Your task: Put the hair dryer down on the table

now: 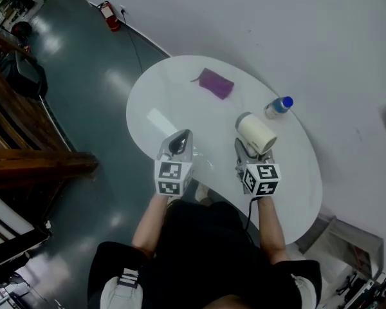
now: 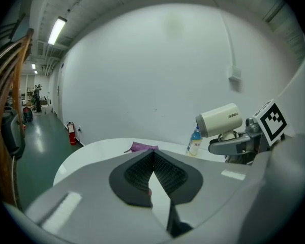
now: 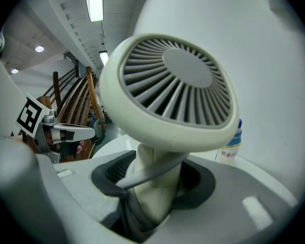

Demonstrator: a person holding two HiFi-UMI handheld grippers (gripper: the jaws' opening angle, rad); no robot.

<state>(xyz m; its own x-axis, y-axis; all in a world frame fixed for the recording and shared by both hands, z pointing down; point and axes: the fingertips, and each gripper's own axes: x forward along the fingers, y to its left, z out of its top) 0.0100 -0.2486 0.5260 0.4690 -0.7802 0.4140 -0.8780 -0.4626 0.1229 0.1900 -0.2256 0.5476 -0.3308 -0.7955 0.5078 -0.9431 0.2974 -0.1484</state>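
Two grippers are seen side by side over the near edge of a white round table (image 1: 174,76) in the head view, which alone gives the whole layout: a purple cloth (image 1: 216,83) lies on the far part, a bottle (image 1: 278,106) stands at the right, and a fire extinguisher (image 1: 109,15) stands on the floor by the wall. The layout is lost in the right gripper view, but the ribbed intake grille at the back of the dryer (image 3: 173,85) is shown there, which is not seen from above. In the left gripper view the dryer is seen from the side, its barrel level and its mouth turned toward the bottle.

The left gripper (image 1: 182,139) is closed: its ribbed pads are brought together at the tips, and nothing is caught between them. It is held above the table's near left part.

The right gripper (image 1: 246,148) is clamped on the dryer's handle, the jaws kept fairly wide apart by its thickness. A grey cord is wrapped across the handle between the pads. The dryer is held upright over the near right part of the table, just short of the bottle, and has not been laid down.
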